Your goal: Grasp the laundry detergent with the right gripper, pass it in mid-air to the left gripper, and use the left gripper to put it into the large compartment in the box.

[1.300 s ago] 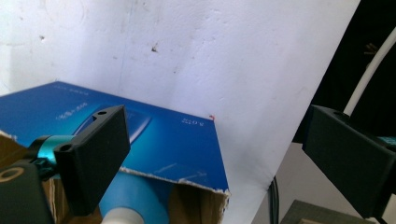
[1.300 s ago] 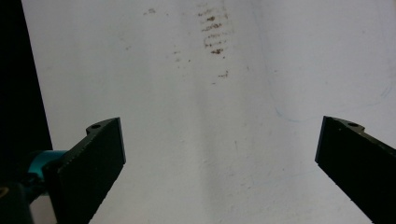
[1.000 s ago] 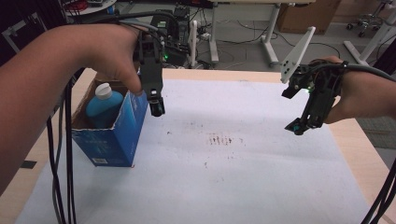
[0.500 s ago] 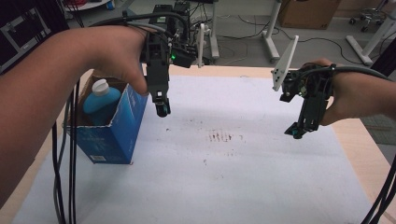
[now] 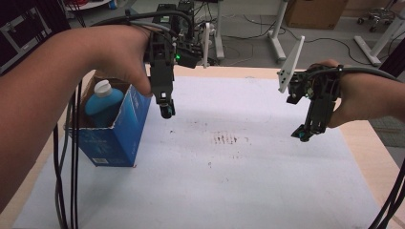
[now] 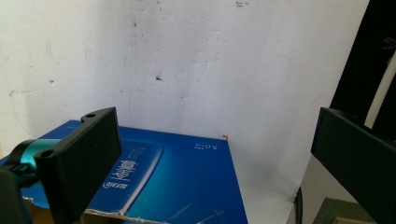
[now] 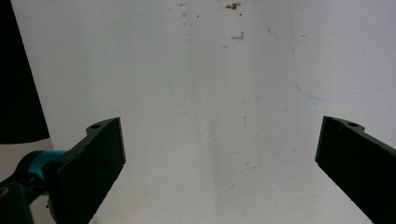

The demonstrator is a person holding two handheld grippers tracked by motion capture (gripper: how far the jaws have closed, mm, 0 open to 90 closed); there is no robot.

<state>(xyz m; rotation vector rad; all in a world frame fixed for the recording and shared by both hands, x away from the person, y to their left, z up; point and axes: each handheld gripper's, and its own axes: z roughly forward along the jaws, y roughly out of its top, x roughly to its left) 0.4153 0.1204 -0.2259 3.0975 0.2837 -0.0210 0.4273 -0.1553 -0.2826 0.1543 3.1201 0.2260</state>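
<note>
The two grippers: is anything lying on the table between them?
No objects: between left gripper and right gripper, the high view shows bare white sheet with dark smudges.

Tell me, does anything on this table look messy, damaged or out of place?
Mostly small things. The white sheet has dark smudges near its middle. The blue box has a ragged torn top edge in the left gripper view, with a blue bottle standing inside. Nothing is spilled.

black jaws, teal joints; trailing black cables
</note>
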